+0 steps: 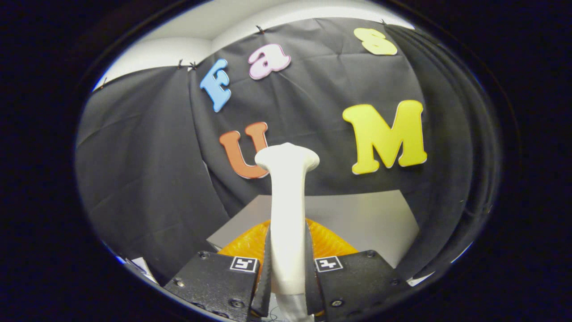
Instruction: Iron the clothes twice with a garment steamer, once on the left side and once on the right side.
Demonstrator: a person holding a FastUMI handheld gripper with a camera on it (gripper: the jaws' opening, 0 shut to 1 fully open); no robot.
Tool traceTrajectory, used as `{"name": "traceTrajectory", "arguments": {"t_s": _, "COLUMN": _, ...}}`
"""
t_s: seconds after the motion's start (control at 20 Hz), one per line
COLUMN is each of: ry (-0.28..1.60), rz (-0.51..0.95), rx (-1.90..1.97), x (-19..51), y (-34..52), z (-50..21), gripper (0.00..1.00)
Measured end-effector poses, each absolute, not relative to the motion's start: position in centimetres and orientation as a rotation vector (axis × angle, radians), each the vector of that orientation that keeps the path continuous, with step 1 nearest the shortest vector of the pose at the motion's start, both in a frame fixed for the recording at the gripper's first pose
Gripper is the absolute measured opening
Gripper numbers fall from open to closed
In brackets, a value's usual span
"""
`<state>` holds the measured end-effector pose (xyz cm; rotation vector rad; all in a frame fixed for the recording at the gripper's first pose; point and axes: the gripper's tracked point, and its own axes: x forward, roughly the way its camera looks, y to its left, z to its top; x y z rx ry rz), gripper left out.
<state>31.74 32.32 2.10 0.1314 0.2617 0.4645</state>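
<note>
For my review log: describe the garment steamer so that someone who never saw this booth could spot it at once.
Start at the black cloth wall, then drop to the grey table before it. There the claw is shut on the garment steamer, a pale upright handle flaring into a wide head, rising between the fingers above an orange ribbed thing. Nothing else is white and tall.

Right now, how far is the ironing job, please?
Done: the gripper is shut on the garment steamer, its handle clamped between both fingers and its head raised. In hand: carrying it above the orange clothes on the grey table. Left: nothing shows either the left or the right pass done.
</note>
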Motion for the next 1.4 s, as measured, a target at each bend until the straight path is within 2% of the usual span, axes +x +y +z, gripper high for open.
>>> {"name": "traceTrajectory", "arguments": {"t_s": 0.3, "ry": 0.102, "rz": 0.473, "rx": 0.185, "x": 23.1, "y": 27.4, "z": 9.6, "gripper": 0.33}}
{"name": "traceTrajectory", "arguments": {"t_s": 0.65, "ry": -0.096, "rz": 0.299, "rx": 0.245, "x": 16.2, "y": 16.4, "z": 17.1, "gripper": 0.33}}
{"name": "traceTrajectory", "arguments": {"t_s": 1.0, "ry": -0.175, "rz": 0.119, "rx": 0.277, "x": 15.6, "y": 5.0, "z": 20.8, "gripper": 0.33}}
{"name": "traceTrajectory", "arguments": {"t_s": 1.4, "ry": -0.194, "rz": 0.098, "rx": 0.244, "x": 20.6, "y": 0.6, "z": 23.4, "gripper": 0.33}}
